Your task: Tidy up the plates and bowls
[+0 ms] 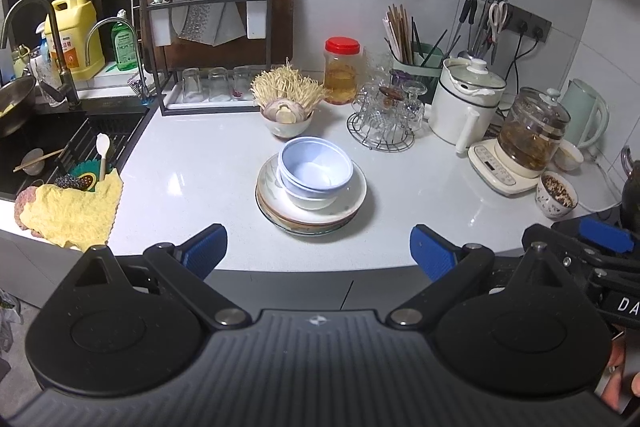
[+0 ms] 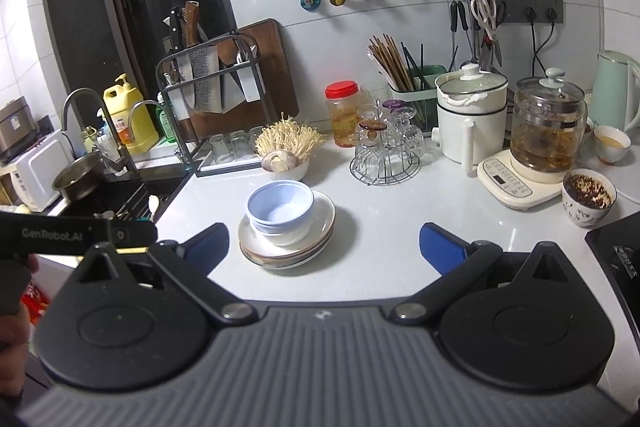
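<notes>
Left wrist view: the left hand-held gripper is held above the near edge of the desk, jaws spread wide and empty. The landmark is the stack of plates, which lies flat on the desk straight ahead of the gripper. The nested bowls sit on the plates, toward their left side. Just behind the plates stands a bowl of enoki mushrooms. Behind and right of the plates are a red-lidded jar and a wire rack of glasses. Well left of the plates, a yellow cloth hangs over the edge of the sink. The desk between gripper and plates is bare.

Right wrist view: the right hand-held gripper is likewise spread wide and empty, with the plates ahead, slightly left of centre, bowls on top. Right of the plates stand a glass kettle and a patterned cup. The left gripper's body shows at the left frame edge.
</notes>
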The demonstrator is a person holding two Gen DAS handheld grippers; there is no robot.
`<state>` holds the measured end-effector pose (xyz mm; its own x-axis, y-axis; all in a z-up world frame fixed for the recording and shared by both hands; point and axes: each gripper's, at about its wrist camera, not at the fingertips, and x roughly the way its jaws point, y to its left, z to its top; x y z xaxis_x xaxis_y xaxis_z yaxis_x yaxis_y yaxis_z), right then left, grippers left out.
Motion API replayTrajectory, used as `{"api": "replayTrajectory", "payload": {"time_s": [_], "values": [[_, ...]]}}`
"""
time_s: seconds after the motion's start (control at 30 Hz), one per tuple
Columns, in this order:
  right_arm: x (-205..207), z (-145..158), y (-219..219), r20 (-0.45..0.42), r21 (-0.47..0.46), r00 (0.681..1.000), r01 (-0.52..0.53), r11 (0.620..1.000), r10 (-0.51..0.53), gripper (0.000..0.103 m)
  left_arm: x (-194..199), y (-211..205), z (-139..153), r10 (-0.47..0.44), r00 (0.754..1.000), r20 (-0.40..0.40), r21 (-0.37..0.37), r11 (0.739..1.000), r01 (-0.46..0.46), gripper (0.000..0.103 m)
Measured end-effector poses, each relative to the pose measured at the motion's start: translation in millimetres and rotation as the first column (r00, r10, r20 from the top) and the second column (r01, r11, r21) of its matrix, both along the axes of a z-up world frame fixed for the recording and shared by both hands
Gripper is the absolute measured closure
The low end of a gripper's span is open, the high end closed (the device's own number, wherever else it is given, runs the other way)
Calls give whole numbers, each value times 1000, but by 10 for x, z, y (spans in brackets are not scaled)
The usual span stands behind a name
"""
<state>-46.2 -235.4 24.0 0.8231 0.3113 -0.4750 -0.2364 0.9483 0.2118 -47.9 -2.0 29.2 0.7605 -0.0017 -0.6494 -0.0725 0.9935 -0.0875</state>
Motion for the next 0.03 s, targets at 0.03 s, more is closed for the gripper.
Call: {"api": "replayTrajectory", "payload": {"time_s": [0.03], "values": [[-6, 3, 0, 3, -1, 1000, 1, 1000, -1, 0, -9, 10, 3, 0, 1000, 3, -5, 1000, 0, 3]]}}
